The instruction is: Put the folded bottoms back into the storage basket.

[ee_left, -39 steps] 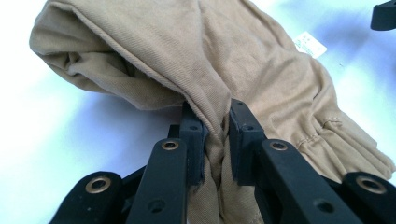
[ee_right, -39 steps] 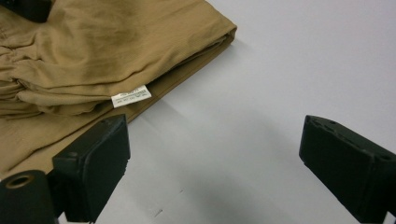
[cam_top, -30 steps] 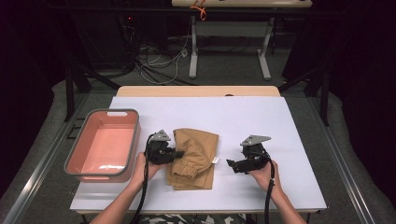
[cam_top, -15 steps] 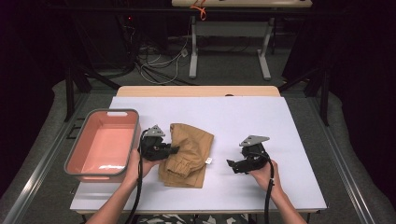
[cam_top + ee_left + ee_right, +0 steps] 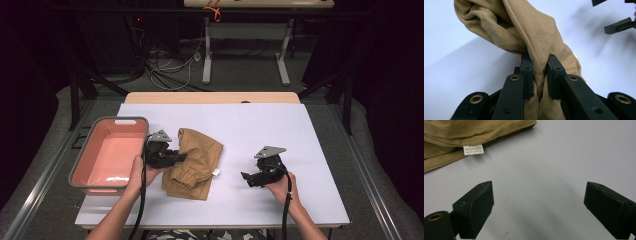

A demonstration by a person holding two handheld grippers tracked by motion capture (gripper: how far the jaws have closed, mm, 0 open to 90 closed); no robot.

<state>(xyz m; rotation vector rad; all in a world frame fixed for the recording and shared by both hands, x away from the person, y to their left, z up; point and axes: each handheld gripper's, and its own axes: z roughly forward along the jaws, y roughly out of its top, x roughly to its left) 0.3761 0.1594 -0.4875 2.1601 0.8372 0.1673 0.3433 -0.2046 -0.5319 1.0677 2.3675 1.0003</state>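
The left gripper (image 5: 539, 75) pinches the tan garment (image 5: 196, 162) — grasp done, not yet in the pink bin (image 5: 85, 172) at nine o'clock; the right gripper (image 5: 539, 212) idles, jaws wide, at three o'clock.

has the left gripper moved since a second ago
Yes. The left gripper, shut on the cloth, moved left, closer to the pink bin.

Wide bare stretch of pale lilac table cover (image 5: 280, 125) across the far half and the right side, passable everywhere. Crumpled tan cloth garment (image 5: 197, 157) bunched left of centre, just beside the pink plastic tub with grey rim (image 5: 80, 172) blocking the left edge. Open lane between garment and the black right gripper (image 5: 246, 176), jaws spread wide over bare cover.
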